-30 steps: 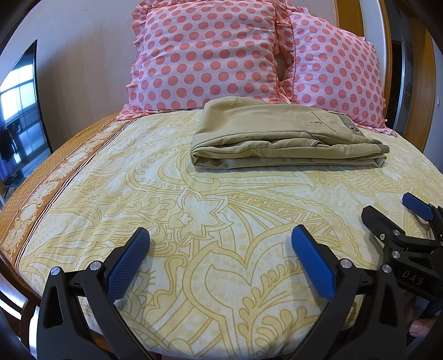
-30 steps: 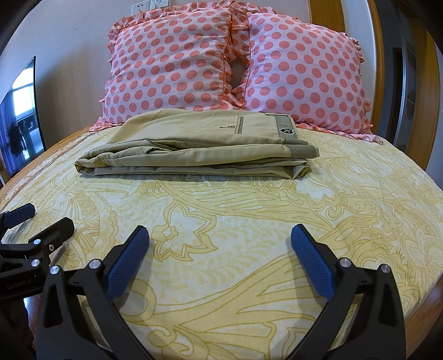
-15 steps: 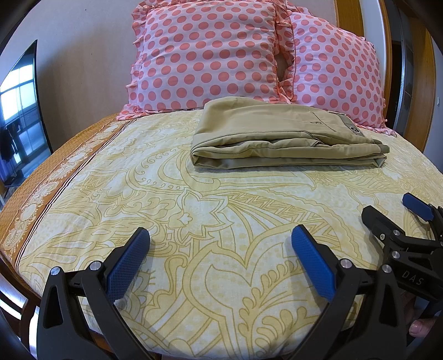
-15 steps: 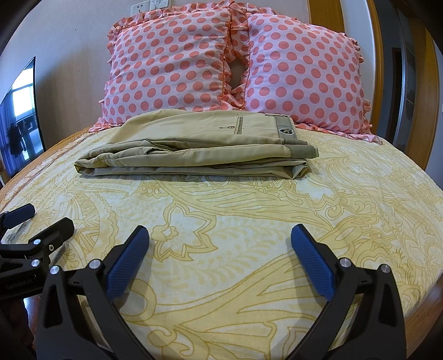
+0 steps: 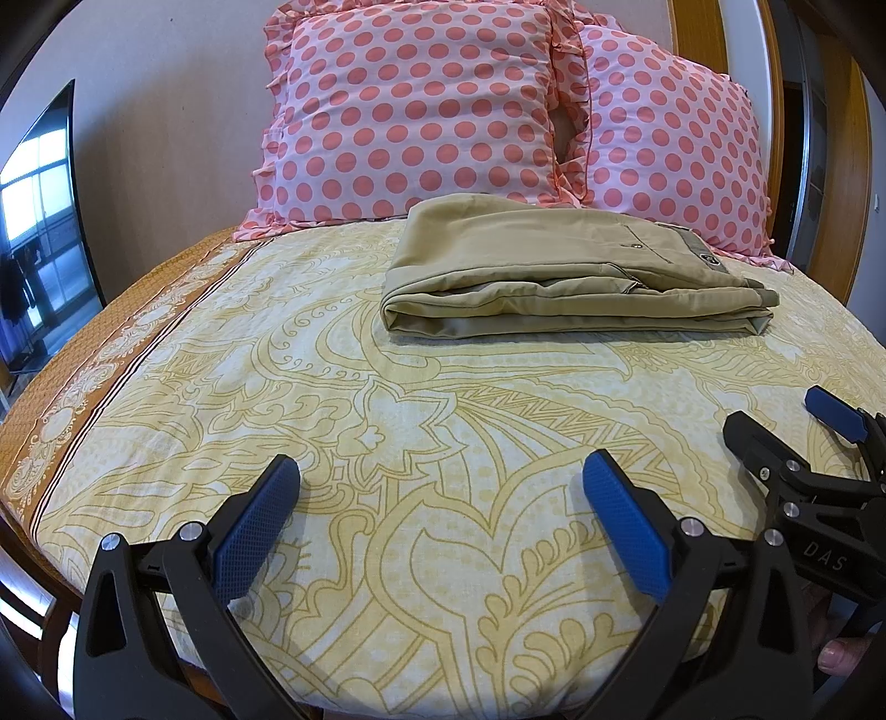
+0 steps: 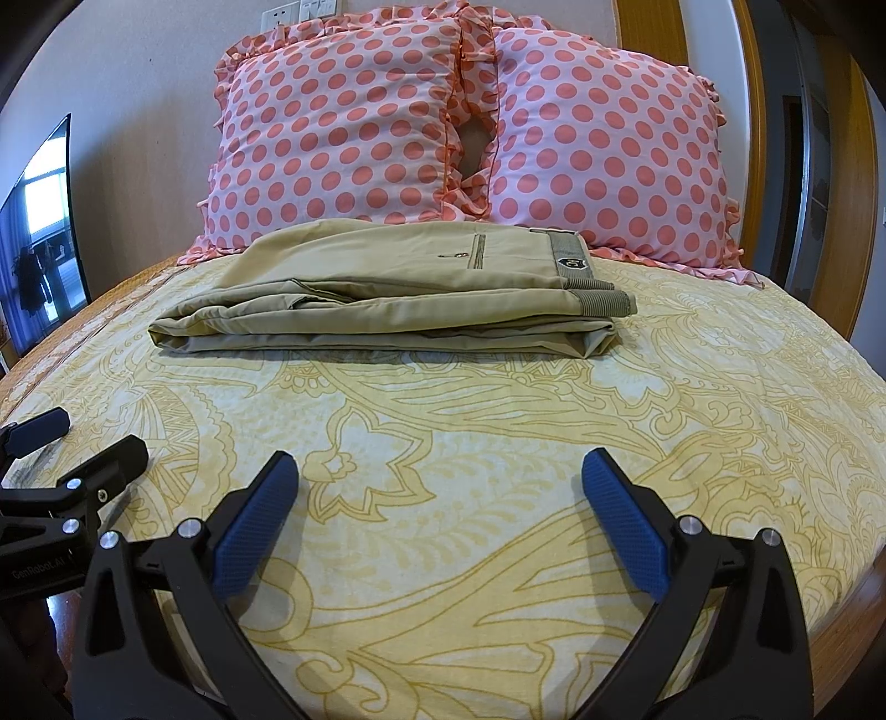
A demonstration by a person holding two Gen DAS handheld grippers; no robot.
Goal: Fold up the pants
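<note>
khaki pants lie folded near the pillows, both grippers wide apart

the khaki pants (image 5: 570,282) rest folded in a flat stack of layers on the yellow patterned bedsheet (image 5: 387,443), toward twelve o'clock in both wrist views, with their far edge just beside the two pink polka-dot pillows (image 6: 459,138). the waistband with its small dark patch (image 6: 570,261) lies at the right end of the stack, and the rounded fold faces the left end.

the left gripper (image 5: 440,493) hovers over the near part of the sheet at six o'clock of its own view, its blue-padded fingers (image 5: 255,526) spread wide and holding nothing. the right gripper (image 6: 440,493) sits the same way in its view, fingers apart and empty. each gripper shows in the other's camera: the right one at about four o'clock in the left wrist view, the left one at about eight o'clock in the right wrist view. both are well apart from the pants.

a dark television screen (image 5: 39,232) stands at nine o'clock beside the bed, and a wooden headboard (image 6: 648,33) rises behind the pillows.
</note>
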